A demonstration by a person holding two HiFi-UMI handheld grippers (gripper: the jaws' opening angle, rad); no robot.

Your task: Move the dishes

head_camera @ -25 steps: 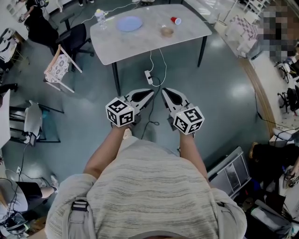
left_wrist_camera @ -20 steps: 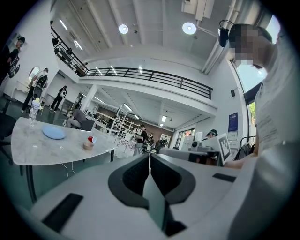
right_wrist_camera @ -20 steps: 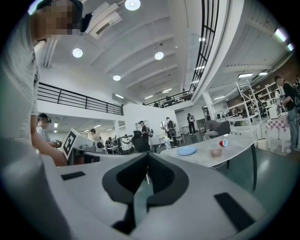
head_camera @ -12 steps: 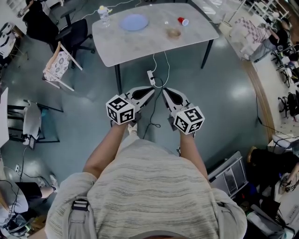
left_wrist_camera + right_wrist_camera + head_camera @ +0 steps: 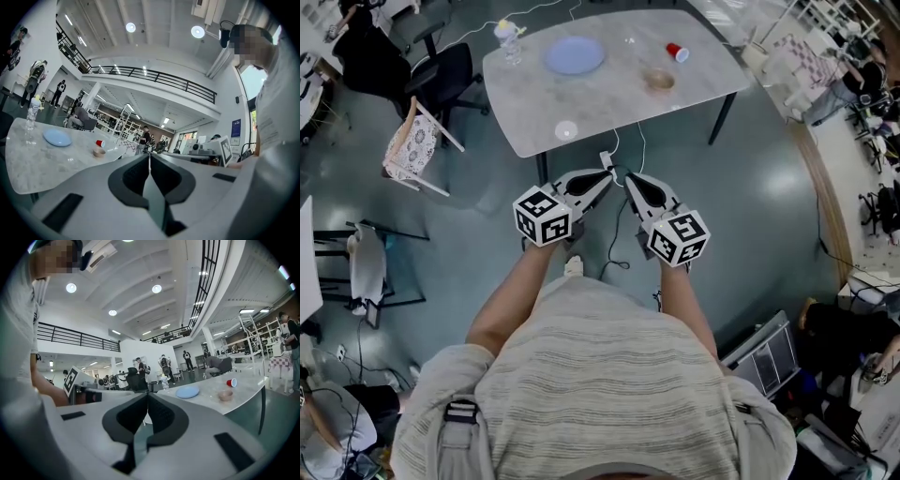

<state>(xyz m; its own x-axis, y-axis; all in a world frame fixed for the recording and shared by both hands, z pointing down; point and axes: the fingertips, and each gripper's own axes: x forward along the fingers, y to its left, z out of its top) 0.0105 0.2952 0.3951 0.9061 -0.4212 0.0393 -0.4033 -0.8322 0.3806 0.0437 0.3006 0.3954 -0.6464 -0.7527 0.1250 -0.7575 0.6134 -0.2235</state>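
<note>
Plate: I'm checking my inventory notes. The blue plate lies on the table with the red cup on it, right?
No. The cup is not on the plate; it sits apart on the table, near the bowl, as the head view shows.

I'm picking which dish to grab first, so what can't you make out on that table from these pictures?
Bowl: tiny in the head view, side-on in both gripper views; its inside is unseen.
Red cup: too small in every view to tell upright from tipped.
Table: partly hidden behind the left gripper's own body in the left gripper view.
</note>
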